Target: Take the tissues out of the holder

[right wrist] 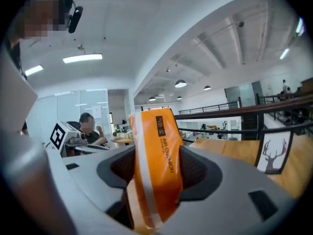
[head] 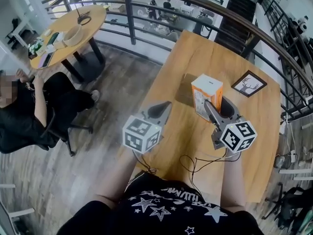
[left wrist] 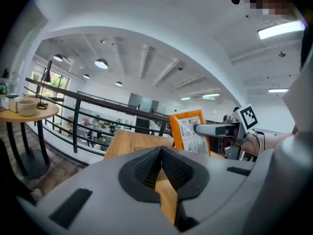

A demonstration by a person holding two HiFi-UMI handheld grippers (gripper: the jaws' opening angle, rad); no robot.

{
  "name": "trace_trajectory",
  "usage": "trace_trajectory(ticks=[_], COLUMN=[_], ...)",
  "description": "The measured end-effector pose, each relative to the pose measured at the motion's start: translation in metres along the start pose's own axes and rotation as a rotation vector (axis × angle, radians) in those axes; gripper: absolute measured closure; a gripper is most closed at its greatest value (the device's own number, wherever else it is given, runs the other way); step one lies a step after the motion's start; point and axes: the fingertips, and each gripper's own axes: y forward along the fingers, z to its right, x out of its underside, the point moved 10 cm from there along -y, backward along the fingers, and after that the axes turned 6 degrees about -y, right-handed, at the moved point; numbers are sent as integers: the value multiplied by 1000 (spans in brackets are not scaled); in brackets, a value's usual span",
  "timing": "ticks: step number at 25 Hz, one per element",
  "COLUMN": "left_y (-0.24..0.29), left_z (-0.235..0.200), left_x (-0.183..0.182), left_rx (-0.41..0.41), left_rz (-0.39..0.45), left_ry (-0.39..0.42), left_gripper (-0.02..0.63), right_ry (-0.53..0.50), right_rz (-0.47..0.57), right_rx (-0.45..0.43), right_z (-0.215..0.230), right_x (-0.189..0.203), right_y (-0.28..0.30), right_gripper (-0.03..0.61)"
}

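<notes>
An orange tissue pack (head: 207, 96) with a white top stands upright on the wooden table (head: 254, 131). My right gripper (head: 217, 106) reaches in from the near side, one jaw on each side of the pack. In the right gripper view the pack (right wrist: 156, 160) fills the gap and both pads press on its sides. My left gripper (head: 164, 107) hovers left of the pack, apart from it, with its jaws shut and nothing between them (left wrist: 161, 151). The left gripper view shows the pack (left wrist: 190, 131) with the right gripper (left wrist: 215, 129) on it.
A framed deer picture (head: 249, 83) lies on the table's far right. A black cable (head: 195, 163) trails across the near edge. A metal railing (head: 128, 13) runs behind the table. A person (head: 29, 111) sits on a chair at the left by a round table (head: 68, 33).
</notes>
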Motion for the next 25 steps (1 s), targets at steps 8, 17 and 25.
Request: trace_trajectory(ticks=[8, 17, 25], left_y=[-2, -4, -11], left_z=[71, 142, 210], left_x=[18, 36, 55], left_rx=[-47, -91, -168], left_rz=[17, 17, 54], left_ry=[3, 50, 53], left_gripper=[601, 600, 600], right_ry=[37, 63, 51], right_rz=[-8, 1, 38], right_rx=[-51, -133, -225], right_z=[7, 15, 27], right_x=[23, 41, 47], right_y=[-63, -128, -186], right_gripper=[321, 321, 321])
